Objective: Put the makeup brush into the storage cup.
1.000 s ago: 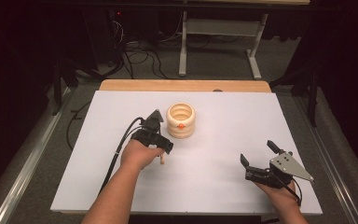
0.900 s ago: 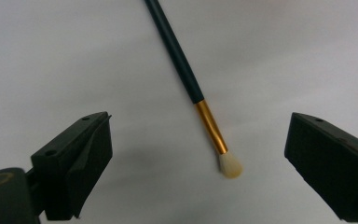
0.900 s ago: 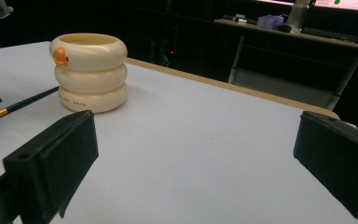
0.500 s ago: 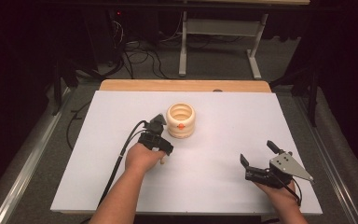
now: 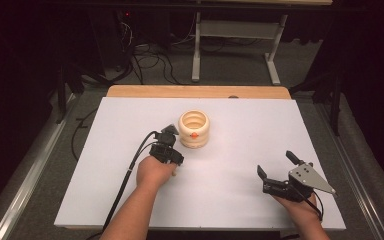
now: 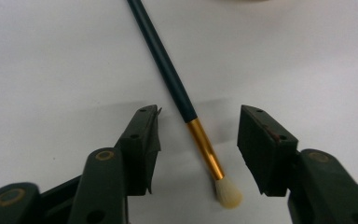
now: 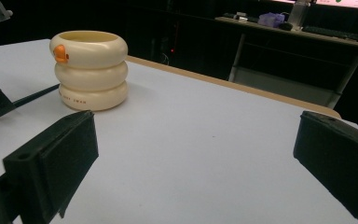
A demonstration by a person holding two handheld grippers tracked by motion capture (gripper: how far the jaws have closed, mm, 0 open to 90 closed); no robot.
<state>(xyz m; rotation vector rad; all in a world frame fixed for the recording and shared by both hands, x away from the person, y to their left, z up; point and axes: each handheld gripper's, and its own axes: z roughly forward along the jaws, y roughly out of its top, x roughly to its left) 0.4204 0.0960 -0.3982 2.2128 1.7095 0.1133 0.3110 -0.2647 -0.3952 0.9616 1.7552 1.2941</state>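
Observation:
A paintbrush (image 6: pixel 168 65) with a dark teal handle, gold ferrule and pale bristles lies flat on the white table (image 5: pixel 230 200). My left gripper (image 6: pixel 198 121) is open and straddles the ferrule, one jaw on each side, neither touching it. In the high view the left gripper (image 5: pixel 167 145) sits just left of a cream ringed cup (image 5: pixel 194 129) with an orange mark. The brush handle (image 7: pixel 37 95) runs toward the cup (image 7: pixel 89 70). My right gripper (image 5: pixel 276 164) rests open near the table's front right, and nothing lies between its jaws (image 7: pixel 193 154).
A wooden strip (image 5: pixel 200 91) borders the table's far edge. Beyond it are a desk frame (image 5: pixel 235 35) and floor cables (image 5: pixel 150 60). The left gripper's cable (image 5: pixel 130 175) trails along the forearm. Bare white table lies between the two grippers.
My left hand has drawn slightly toward the person and settled over the brush. The right gripper has not moved.

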